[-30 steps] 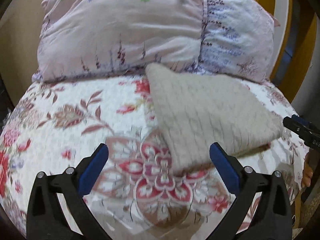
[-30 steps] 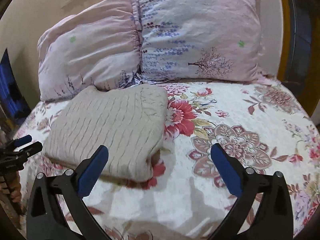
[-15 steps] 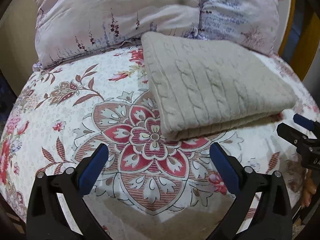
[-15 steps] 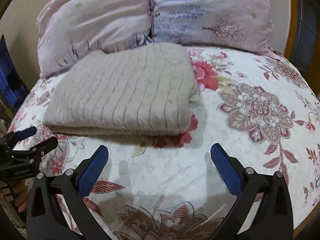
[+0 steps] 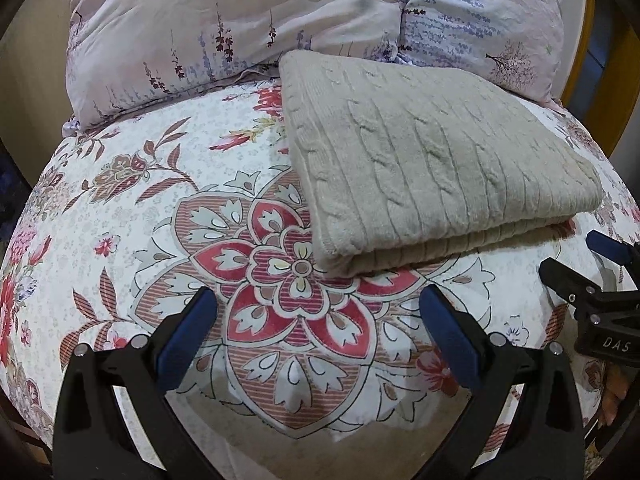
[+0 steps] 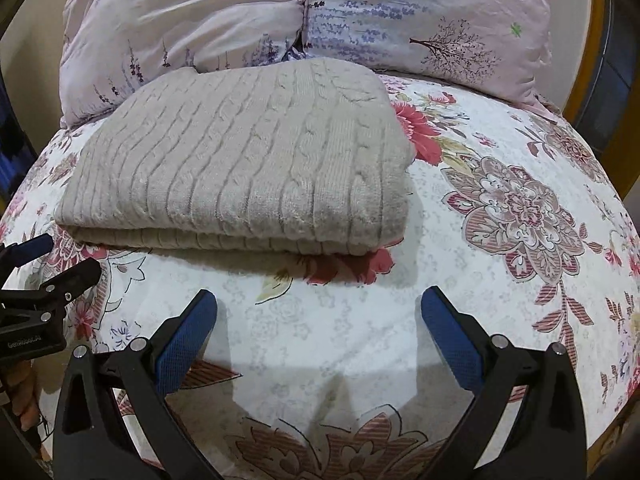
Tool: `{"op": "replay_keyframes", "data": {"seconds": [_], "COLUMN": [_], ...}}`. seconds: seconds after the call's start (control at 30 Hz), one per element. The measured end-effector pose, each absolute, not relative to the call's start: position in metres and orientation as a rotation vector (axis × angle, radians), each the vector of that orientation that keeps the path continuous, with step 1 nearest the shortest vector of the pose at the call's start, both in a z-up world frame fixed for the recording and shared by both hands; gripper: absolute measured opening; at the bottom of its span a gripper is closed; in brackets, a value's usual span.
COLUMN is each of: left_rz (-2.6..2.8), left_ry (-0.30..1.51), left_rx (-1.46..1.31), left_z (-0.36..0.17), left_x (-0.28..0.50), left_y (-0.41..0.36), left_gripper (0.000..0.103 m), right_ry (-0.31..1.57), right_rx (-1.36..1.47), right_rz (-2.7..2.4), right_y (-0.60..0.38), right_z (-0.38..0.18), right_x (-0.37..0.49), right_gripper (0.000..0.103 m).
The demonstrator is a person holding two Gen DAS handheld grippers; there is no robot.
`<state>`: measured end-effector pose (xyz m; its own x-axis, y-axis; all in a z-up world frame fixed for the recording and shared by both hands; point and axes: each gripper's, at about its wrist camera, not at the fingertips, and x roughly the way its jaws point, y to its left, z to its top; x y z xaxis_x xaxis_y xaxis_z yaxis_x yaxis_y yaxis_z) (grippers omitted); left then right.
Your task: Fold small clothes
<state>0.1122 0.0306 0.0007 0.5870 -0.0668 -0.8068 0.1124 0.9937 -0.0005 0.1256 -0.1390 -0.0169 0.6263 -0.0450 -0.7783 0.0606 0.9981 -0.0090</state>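
Left gripper (image 5: pixel 318 320) and right gripper (image 6: pixel 319 320), both released, hover near folded beige sweater (image 5: pixel 432 160) on floral bedspread (image 5: pixel 120 220).

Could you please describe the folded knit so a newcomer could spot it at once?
Look at the floral bedspread, below the two pale pillows at its head. The folded knit lies flat there, its far edge against the pillows. It is the only plain beige thing, cable-ribbed, among printed fabrics.

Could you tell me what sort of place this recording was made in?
Most likely a bedroom: a folded knit sweater lies on a floral bedspread, with two patterned pillows propped behind it.
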Motion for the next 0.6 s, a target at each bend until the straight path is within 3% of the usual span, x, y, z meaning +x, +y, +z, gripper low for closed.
{"op": "replay_keyframes", "data": {"seconds": [0.6], "left_rz": [-0.109], "left_ry": [0.926], "left_rx": [0.050], "left_z": [-0.0009], "left_x": [0.1131], "left_y": [0.0306], "left_gripper": [0.101], "right_ry": [0.875], "right_rx": [0.018], "right_rz": [-0.060], "right_y": [-0.1395], "right_z": [-0.0182], "right_x": [0.1232], "right_gripper": [0.102]}}
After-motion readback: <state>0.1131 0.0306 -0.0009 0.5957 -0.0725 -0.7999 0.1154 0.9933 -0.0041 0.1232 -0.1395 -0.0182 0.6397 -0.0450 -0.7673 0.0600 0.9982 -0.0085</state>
